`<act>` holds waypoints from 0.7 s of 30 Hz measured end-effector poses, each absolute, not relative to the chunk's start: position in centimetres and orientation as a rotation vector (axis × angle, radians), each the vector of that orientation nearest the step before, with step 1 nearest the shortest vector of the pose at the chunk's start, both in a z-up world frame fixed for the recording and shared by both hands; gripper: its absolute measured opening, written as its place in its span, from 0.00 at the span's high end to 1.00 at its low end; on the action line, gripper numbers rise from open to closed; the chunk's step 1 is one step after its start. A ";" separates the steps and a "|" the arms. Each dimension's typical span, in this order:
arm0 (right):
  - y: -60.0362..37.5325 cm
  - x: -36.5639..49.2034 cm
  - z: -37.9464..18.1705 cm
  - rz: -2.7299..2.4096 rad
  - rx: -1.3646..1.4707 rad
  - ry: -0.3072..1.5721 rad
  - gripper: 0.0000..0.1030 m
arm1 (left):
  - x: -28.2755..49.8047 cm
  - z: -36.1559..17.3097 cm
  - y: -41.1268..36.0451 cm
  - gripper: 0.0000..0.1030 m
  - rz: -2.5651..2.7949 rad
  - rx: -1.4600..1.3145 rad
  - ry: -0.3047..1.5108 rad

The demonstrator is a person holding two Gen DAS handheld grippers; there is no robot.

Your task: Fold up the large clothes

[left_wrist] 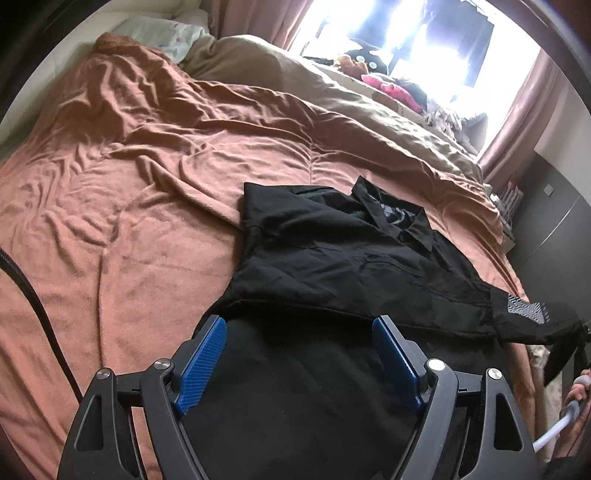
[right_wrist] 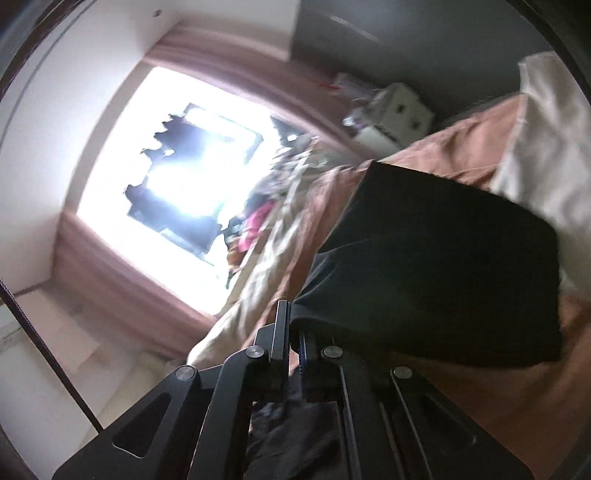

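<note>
Black shirt (left_wrist: pixel 332 258) on orange bedspread (left_wrist: pixel 129 184). Left gripper (left_wrist: pixel 299 332) jaws apart above it. Right gripper (right_wrist: pixel 293 332) clamped on shirt edge.

Black shirt (left_wrist: pixel 332 251) – matt woven cloth, lightly creased. Bedspread (left_wrist: pixel 129 184) – rust-brown, soft napped cloth, rumpled. Left tool (left_wrist: pixel 299 354): matt black frame, blue textured pads (left_wrist: pixel 201 365), shiny metal rivets.

One black shirt (left_wrist: pixel 343 254), one bed (left_wrist: pixel 129 221), two pillows (left_wrist: pixel 166 33).
</note>
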State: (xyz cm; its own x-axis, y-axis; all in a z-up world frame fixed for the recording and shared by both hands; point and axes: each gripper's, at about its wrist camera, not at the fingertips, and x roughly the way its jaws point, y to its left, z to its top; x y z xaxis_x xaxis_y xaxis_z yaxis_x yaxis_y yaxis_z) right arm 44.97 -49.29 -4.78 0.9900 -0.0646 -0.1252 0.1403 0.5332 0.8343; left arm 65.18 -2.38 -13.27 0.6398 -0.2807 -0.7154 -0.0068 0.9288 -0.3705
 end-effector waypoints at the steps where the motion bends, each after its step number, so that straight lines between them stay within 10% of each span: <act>1: -48.4 45.5 -4.4 -0.102 0.993 0.082 0.99 | 65.1 -13.2 -2.1 0.20 -0.161 -0.371 0.864; 21: -38.0 60.2 -5.9 0.224 0.971 0.335 0.99 | 64.9 -13.1 0.6 0.20 -0.184 -0.489 0.852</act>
State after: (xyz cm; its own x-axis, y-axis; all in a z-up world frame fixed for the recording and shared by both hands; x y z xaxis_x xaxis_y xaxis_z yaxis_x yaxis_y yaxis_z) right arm 60.17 -38.01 -5.85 0.9261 0.3328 -0.1777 -0.0363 0.5475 0.8360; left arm 64.92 0.62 -13.06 0.6508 -0.3463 -0.6756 -0.0363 0.8747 -0.4833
